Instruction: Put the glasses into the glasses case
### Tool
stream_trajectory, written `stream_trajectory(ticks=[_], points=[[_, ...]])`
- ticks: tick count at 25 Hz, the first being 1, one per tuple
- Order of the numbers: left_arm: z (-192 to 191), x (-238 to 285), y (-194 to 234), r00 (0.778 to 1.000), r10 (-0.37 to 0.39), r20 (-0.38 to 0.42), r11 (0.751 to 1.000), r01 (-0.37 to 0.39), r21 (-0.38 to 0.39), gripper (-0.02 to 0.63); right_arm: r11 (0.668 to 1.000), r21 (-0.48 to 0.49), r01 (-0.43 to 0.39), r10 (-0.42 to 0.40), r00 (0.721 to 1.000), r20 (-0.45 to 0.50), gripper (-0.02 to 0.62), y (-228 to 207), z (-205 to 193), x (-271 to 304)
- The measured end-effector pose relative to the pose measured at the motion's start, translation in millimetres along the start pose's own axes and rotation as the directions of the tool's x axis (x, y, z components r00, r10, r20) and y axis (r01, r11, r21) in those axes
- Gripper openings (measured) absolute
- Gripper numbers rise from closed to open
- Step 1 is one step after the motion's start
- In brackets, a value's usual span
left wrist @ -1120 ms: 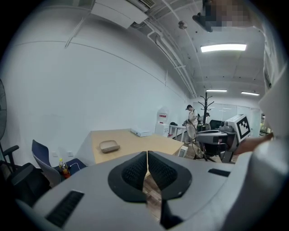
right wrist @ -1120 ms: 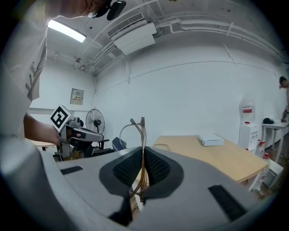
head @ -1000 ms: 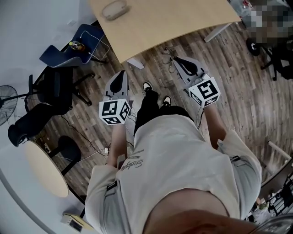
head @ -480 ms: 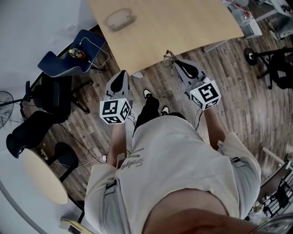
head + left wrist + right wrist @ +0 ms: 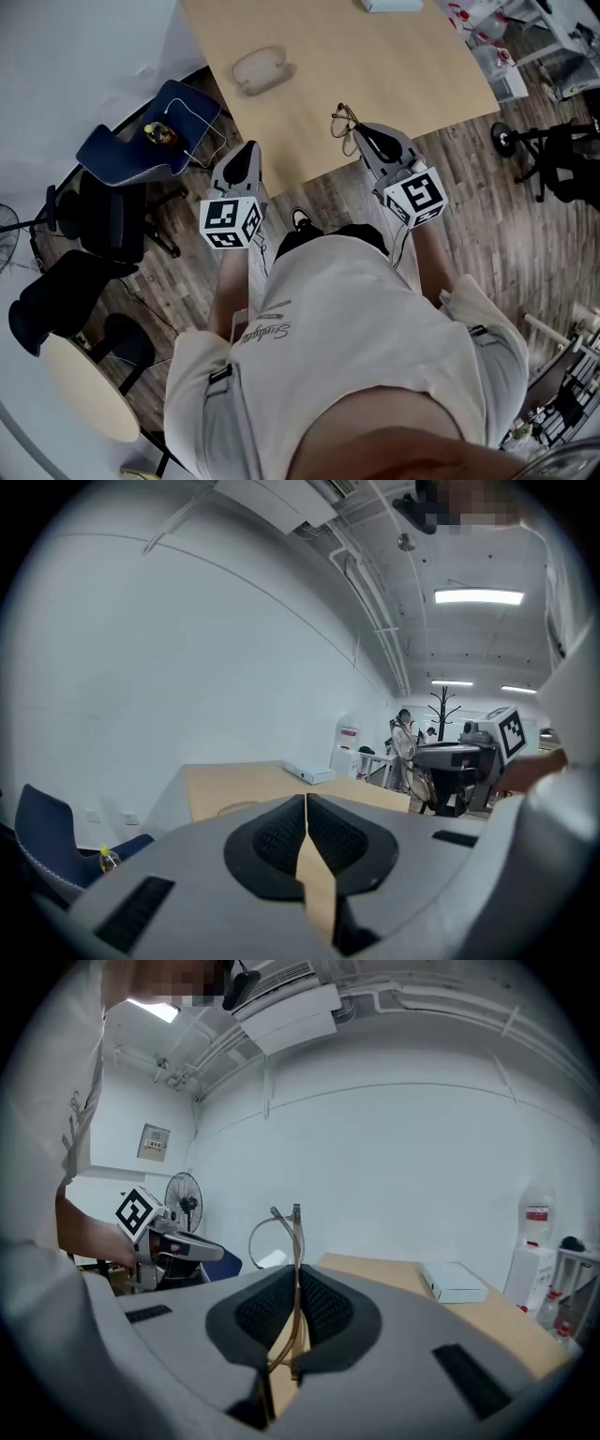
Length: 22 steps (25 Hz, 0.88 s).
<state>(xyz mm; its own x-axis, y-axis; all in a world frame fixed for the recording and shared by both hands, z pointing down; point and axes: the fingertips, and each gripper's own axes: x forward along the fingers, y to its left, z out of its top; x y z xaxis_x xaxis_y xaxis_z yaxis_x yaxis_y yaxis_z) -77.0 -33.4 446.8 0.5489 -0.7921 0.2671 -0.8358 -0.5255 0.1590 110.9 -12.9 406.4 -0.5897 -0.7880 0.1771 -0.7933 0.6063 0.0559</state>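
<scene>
Thin wire-rimmed glasses (image 5: pixel 345 126) stick out ahead of my right gripper (image 5: pixel 366 138), which is shut on their frame; in the right gripper view the glasses (image 5: pixel 281 1232) stand upright between the closed jaws. The gripper hovers over the near edge of the wooden table (image 5: pixel 394 66). A pale oval glasses case (image 5: pixel 260 69) lies on the table's far left part. My left gripper (image 5: pixel 241 161) is shut with nothing in it, held just off the table's left edge; in the left gripper view the case (image 5: pixel 236 808) shows faintly on the tabletop.
A white box (image 5: pixel 389 6) lies at the table's far edge. Blue chair (image 5: pixel 150 122) with a cable and small bottle stands left of the table, black office chairs (image 5: pixel 98 202) further left. A round side table (image 5: pixel 89 370) is at lower left. Shelving clutter (image 5: pixel 506 47) sits at upper right.
The person has stepped toward the table; both grippers have moved forward, and the right gripper with the glasses is now over the table's near edge instead of the floor.
</scene>
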Motion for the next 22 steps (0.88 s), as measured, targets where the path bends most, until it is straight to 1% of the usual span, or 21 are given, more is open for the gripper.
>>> stream_trajectory(ticks=[3, 7, 12, 18, 22], points=[[5, 12, 19, 1.000, -0.004, -0.002, 1.000, 0.004, -0.004, 0.017, 1.000, 0.003, -0.001, 0.001, 1.000, -0.006, 0.009, -1, 1, 20], [9, 25, 33, 1.000, -0.015, -0.011, 1.000, 0.015, -0.007, 0.017, 1.000, 0.008, 0.002, -0.002, 1.000, -0.015, 0.009, -9, 1, 40], [12, 43, 52, 1.000, 0.005, -0.023, 1.000, -0.005, -0.010, 0.017, 1.000, 0.019, -0.015, 0.015, 1.000, -0.013, 0.009, -22, 0, 68], [21, 64, 61, 0.998, 0.050, -0.041, 0.999, -0.051, -0.016, 0.017, 0.997, 0.038, -0.064, 0.063, 0.998, 0.006, 0.009, -48, 1, 98], [29, 84, 66, 0.995, 0.082, -0.057, 0.996, -0.084, -0.036, 0.017, 0.990, 0.041, -0.131, 0.130, 0.991, 0.021, 0.011, -65, 2, 121]])
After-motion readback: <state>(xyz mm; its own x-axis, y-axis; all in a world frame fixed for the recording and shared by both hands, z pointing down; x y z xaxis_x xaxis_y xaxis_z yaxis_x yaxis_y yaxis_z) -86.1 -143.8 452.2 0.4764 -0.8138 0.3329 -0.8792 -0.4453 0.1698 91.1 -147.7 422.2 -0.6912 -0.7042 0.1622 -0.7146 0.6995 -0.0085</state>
